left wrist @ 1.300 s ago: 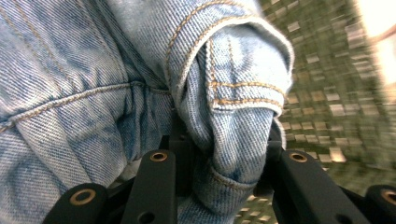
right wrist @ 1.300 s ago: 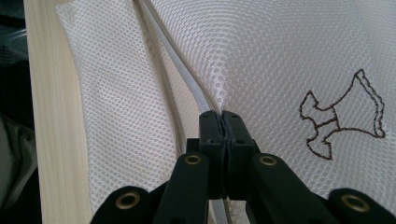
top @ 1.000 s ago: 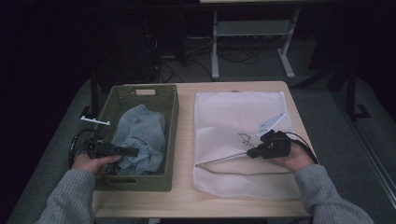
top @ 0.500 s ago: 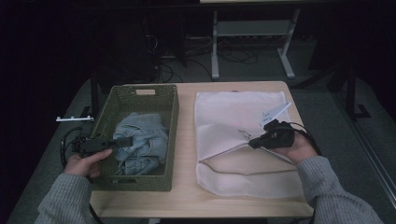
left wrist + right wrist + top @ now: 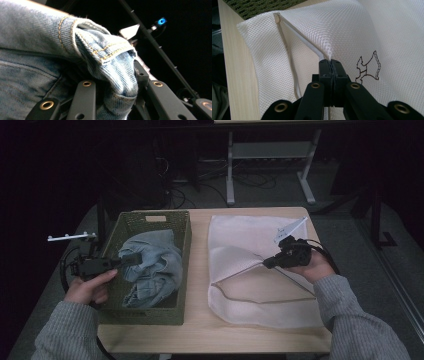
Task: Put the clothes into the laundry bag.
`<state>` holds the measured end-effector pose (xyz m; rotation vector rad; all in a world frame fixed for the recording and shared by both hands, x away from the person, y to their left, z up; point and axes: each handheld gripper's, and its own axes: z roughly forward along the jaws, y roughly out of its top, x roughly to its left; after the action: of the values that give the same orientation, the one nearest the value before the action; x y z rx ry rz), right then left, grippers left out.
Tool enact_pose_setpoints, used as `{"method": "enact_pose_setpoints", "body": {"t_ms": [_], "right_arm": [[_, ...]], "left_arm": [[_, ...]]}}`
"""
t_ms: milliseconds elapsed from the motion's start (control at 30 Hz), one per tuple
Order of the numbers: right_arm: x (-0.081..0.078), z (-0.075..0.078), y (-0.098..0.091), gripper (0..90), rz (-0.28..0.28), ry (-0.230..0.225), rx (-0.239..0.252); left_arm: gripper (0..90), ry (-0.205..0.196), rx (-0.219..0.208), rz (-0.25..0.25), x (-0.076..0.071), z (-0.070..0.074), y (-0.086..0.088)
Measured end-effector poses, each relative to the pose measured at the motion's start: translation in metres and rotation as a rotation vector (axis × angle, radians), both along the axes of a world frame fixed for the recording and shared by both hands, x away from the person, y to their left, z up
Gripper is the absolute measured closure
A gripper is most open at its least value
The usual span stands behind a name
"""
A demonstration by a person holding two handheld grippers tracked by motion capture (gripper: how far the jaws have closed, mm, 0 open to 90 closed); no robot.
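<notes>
In the high view, the denim garment [image 5: 150, 265] in the green basket [image 5: 182, 232] is seen lifted higher than before by the left gripper [image 5: 131, 259], and the white mesh bag [image 5: 240, 240] is tented further by the right gripper [image 5: 267, 263]. In the left gripper view, a denim fold [image 5: 117, 70] is clamped between partly closed jaws. In the right gripper view, the bag's edge [image 5: 322, 53] is pinched by fully closed jaws.

The high view looks forward and down over the whole tabletop [image 5: 200, 330] from the person's side. The left gripper view rides close behind its claw [image 5: 112, 92], nose up against the denim garment [image 5: 37, 57]. The right gripper view sits just as near the white mesh bag [image 5: 332, 32], which the high view shares.
</notes>
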<state>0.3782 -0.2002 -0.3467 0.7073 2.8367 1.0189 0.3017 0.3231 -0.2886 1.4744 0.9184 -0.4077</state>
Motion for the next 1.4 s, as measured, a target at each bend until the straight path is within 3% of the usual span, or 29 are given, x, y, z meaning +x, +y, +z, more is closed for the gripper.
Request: {"method": "enact_pose_setpoints", "body": {"t_ms": [100, 267, 400, 467, 633, 867, 1100, 1267, 1400], "right_arm": [[0.004, 0.001, 0.001, 88.1, 0.004, -0.002, -0.002], [0.008, 0.003, 0.001, 88.1, -0.005, 0.004, 0.003], [0.009, 0.005, -0.001, 88.1, -0.004, -0.001, -0.007], [0.009, 0.009, -0.003, 88.1, -0.01, -0.005, 0.0], [0.007, 0.015, -0.004, 88.1, -0.006, -0.025, 0.002], [0.006, 0.017, -0.002, 88.1, -0.002, -0.032, 0.014], [0.006, 0.018, -0.001, 88.1, -0.002, -0.027, 0.026], [0.006, 0.019, -0.001, 88.1, -0.001, -0.029, 0.031], [0.005, 0.02, -0.003, 88.1, -0.008, -0.032, 0.038]], "left_arm": [[70.8, -0.032, -0.017, -0.028, -0.003, 0.014, -0.009], [70.8, -0.076, -0.005, -0.084, -0.009, 0.034, -0.027], [70.9, -0.129, -0.07, -0.112, -0.015, 0.053, -0.038], [70.9, -0.145, -0.081, -0.145, -0.018, 0.061, -0.047], [70.8, -0.186, -0.057, -0.232, -0.024, 0.079, -0.083], [70.8, -0.211, -0.046, -0.346, -0.033, 0.084, -0.13], [70.9, -0.187, -0.053, -0.411, -0.034, 0.074, -0.174], [70.9, -0.205, -0.076, -0.467, -0.039, 0.077, -0.202], [70.9, -0.204, -0.055, -0.495, -0.038, 0.074, -0.218]]}}
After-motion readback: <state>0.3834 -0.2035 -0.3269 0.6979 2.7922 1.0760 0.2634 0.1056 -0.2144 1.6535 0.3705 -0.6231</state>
